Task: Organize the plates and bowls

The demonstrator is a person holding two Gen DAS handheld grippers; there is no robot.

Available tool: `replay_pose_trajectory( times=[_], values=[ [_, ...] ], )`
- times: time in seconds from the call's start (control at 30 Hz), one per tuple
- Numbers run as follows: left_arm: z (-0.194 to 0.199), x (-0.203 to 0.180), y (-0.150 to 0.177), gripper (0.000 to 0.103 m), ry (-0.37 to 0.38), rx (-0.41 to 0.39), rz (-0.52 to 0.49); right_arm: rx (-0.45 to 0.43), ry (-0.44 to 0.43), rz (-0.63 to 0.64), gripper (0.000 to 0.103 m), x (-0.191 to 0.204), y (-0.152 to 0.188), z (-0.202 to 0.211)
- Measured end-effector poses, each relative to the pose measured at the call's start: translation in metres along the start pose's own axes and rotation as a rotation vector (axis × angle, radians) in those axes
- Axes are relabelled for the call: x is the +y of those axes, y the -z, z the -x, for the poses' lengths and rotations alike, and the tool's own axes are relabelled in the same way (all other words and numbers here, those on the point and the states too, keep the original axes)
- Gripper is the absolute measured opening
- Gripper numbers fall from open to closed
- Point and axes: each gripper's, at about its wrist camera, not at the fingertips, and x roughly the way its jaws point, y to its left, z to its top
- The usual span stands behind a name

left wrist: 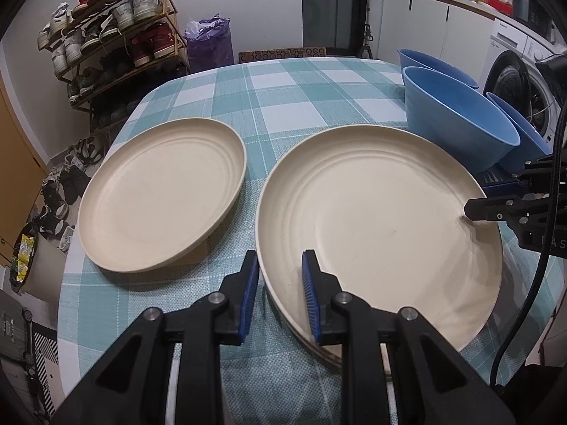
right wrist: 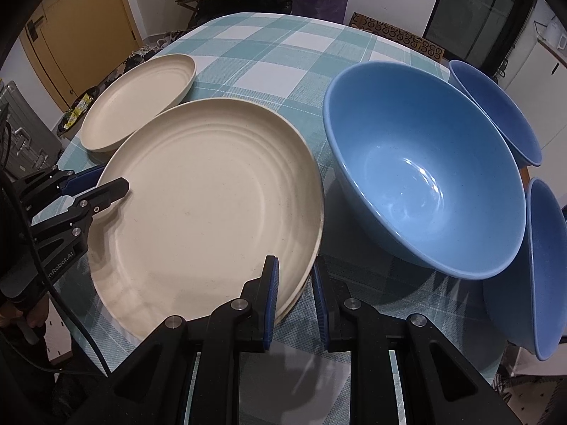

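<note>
Tongs spread on both sides — my left tongs (left wrist: 280, 279) and right tongs (right wrist: 296, 283) straddle the near plate's (left wrist: 379, 212) rim, not clamped.

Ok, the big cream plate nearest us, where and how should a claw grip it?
Grip the near plate by its raised rim, one finger inside and one outside, coming in low from the table's near edge. The left claw and right claw already straddle the rim this way, both open. The flat centre offers nothing to pinch.
</note>
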Motion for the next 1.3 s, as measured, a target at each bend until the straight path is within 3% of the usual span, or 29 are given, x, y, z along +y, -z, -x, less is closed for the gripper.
replay_pose_trajectory(
  times=[0.37, 0.77, 1.0, 1.17, 1.3],
  values=[
    [-0.001, -0.006, 0.002, 0.027, -0.023, -0.002, -0.034, 0.0, 0.07, 0.041, 0.019, 0.008, 0.004, -0.004],
    [-0.001, -0.006, 0.003, 0.032, -0.014, -0.002, -0.039, 0.002, 0.072, 0.037, 0.019, 0.008, 0.006, -0.006],
    [0.001, -0.002, 0.002, 0.036, 0.015, 0.004, -0.019, 0.001, 0.037, 0.029, 0.028, 0.006, 0.006, -0.006],
    [0.0, 0.005, 0.001, 0.037, 0.061, 0.023, 0.022, -0.015, 0.028, 0.032, 0.04, 0.007, 0.005, 0.0],
    [0.008, 0.011, -0.001, 0.044, 0.074, 0.011, 0.045, -0.038, 0.02, 0.03, 0.048, 0.006, 0.005, 0.008]
  ],
)
